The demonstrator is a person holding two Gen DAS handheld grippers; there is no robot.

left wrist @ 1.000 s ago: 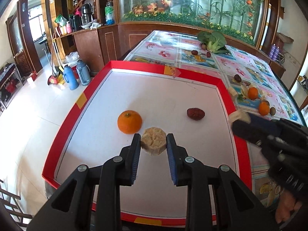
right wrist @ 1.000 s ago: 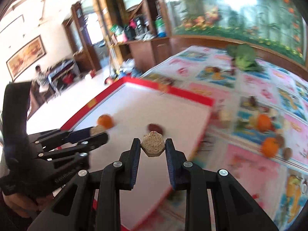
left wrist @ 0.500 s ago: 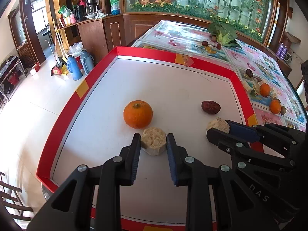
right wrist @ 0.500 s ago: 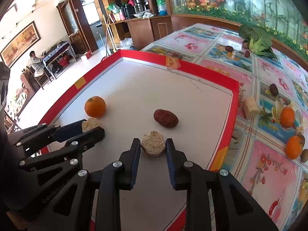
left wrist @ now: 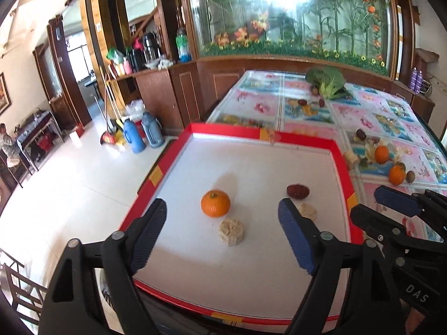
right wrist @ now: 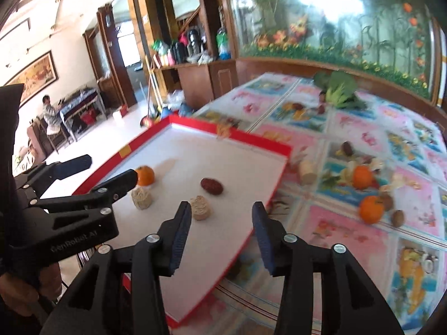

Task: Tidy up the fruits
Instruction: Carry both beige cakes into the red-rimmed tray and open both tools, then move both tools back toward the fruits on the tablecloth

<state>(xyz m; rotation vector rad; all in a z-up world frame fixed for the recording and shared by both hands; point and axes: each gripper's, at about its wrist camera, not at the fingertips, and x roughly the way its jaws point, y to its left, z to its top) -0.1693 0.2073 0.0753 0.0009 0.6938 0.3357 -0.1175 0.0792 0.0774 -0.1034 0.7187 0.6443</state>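
Note:
A white tray with a red rim (left wrist: 339, 164) (right wrist: 262, 143) holds an orange (left wrist: 215, 203) (right wrist: 145, 175), a dark red date (left wrist: 297, 191) (right wrist: 211, 186) and two beige cut pieces. One piece (left wrist: 231, 231) (right wrist: 142, 198) lies in front of the orange. The other (left wrist: 307, 211) (right wrist: 199, 207) lies in front of the date. My left gripper (left wrist: 220, 240) is open and empty, raised behind the first piece. My right gripper (right wrist: 222, 223) is open and empty, raised just right of the second piece.
On the patterned tablecloth right of the tray lie two oranges (right wrist: 362, 177) (right wrist: 371, 209), a beige piece (right wrist: 307, 172), dark dates (right wrist: 347, 148), brown nuts (right wrist: 397, 218) and a leafy green vegetable (right wrist: 339, 89). A wooden counter (left wrist: 156, 92) stands beyond.
Both grippers opened and let go of their beige pieces, which now lie on the tray. Both grippers lifted and drew back.

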